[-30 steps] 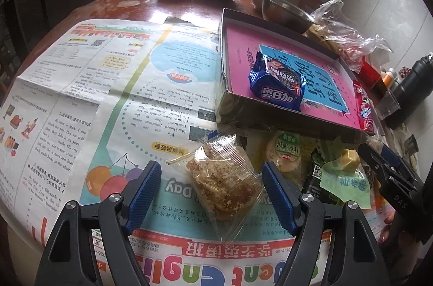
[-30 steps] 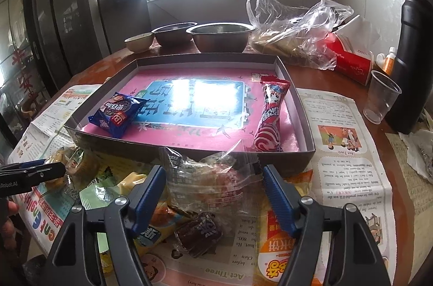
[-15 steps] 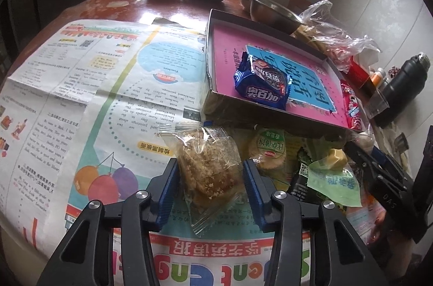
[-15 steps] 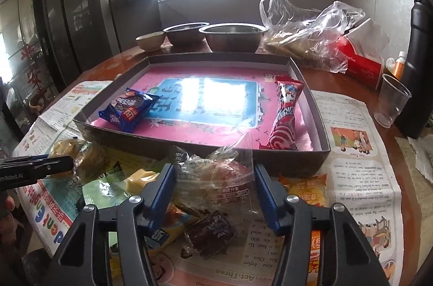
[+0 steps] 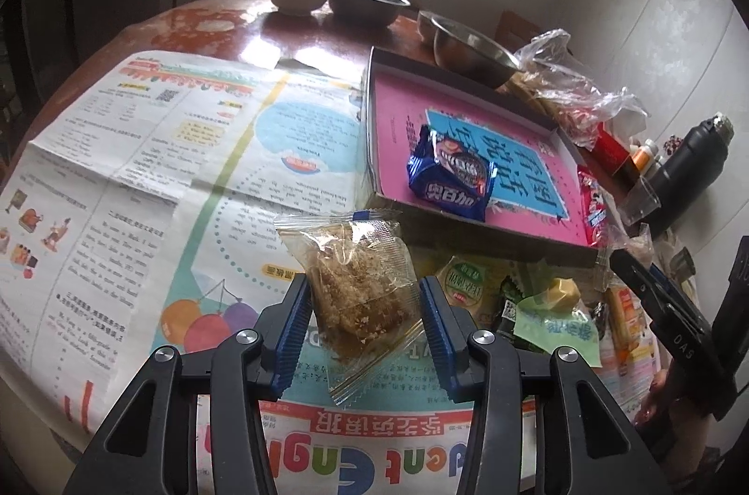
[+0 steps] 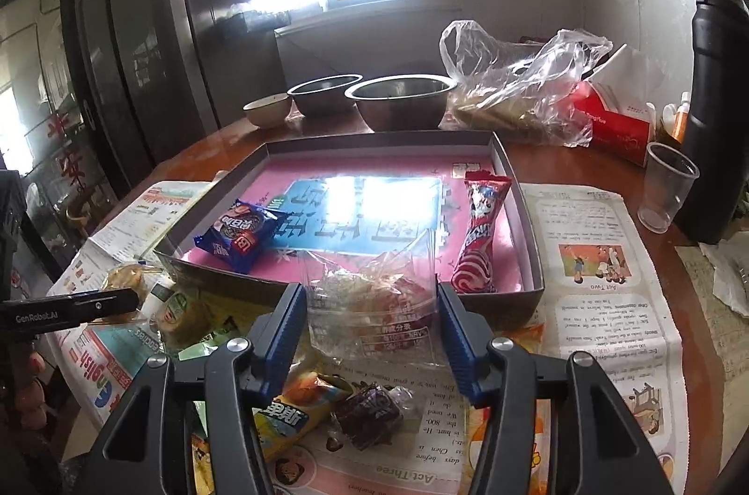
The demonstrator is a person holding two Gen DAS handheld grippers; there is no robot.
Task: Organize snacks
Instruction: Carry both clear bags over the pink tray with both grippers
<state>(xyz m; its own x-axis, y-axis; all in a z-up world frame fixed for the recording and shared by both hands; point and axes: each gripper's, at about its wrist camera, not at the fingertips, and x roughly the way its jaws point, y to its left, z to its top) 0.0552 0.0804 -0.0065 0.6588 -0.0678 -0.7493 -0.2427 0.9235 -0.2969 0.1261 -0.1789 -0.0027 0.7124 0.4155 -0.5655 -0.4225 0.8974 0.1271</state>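
My left gripper (image 5: 363,319) is shut on a clear packet of brown crumbly cake (image 5: 360,284) and holds it above the newspaper. My right gripper (image 6: 370,319) is shut on a clear packet with a reddish snack (image 6: 374,303), lifted just in front of the grey box lid (image 6: 519,195). The lid has a pink and blue floor and holds a blue cookie packet (image 6: 241,235) and a red wafer stick (image 6: 480,237). The lid (image 5: 374,111) and blue packet (image 5: 449,179) also show in the left wrist view. Loose snacks (image 6: 299,410) lie under the right gripper.
Newspaper (image 5: 140,148) covers the round wooden table. Metal bowls (image 6: 400,106) and a plastic bag (image 6: 519,87) stand behind the lid. A clear cup (image 6: 667,186) and a black flask (image 6: 716,111) stand at the right. More packets (image 5: 547,307) lie in front of the lid.
Both grippers closed on their packets and lifted them off the newspaper. The left packet rose toward the lid's near corner; the right packet rose in front of the lid's near wall.
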